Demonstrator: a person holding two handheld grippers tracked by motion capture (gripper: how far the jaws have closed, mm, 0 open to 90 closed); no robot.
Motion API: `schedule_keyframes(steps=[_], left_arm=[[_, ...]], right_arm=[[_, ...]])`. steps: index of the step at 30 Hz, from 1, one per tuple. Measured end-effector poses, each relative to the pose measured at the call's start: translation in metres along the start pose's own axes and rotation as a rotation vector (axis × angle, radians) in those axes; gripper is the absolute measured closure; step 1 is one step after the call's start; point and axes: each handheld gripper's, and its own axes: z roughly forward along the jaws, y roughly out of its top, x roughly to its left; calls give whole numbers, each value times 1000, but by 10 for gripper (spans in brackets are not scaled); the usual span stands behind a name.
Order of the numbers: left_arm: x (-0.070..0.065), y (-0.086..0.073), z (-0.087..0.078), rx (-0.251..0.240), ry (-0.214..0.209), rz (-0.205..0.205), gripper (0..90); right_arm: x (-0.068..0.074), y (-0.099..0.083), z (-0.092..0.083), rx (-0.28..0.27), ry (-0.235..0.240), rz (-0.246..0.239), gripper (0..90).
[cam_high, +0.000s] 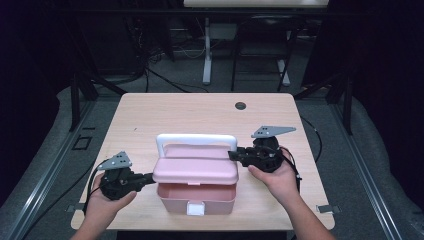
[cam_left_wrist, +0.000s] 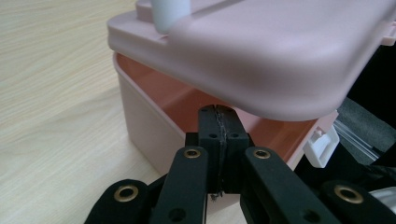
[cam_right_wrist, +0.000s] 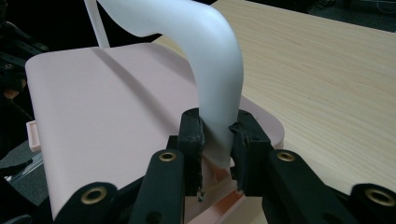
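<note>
A pink storage box (cam_high: 197, 197) stands near the table's front edge, with a white latch (cam_high: 195, 209) on its front. Its pink lid (cam_high: 195, 171) is raised off the front rim, so the inside shows below it. A white handle (cam_high: 196, 140) arches over the lid's far side. My right gripper (cam_high: 233, 155) is shut on the handle's right leg (cam_right_wrist: 215, 116), with the pads pressing both sides. My left gripper (cam_high: 151, 176) is shut with nothing between the jaws. Its tips (cam_left_wrist: 219, 116) sit just under the lid's left edge (cam_left_wrist: 280, 88), by the box rim (cam_left_wrist: 154, 107).
The light wooden table (cam_high: 200, 112) has a round cable hole (cam_high: 240, 106) at the back. Desk legs and cables stand on the dark floor beyond it. Metal rails run along both sides of the table.
</note>
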Motion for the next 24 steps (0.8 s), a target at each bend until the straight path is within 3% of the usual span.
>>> schedule_keyframes(steps=[24], left_arm=[[-15, 1, 13, 29, -52, 35, 900]], right_arm=[[-1, -3, 2, 0, 6, 5, 744]])
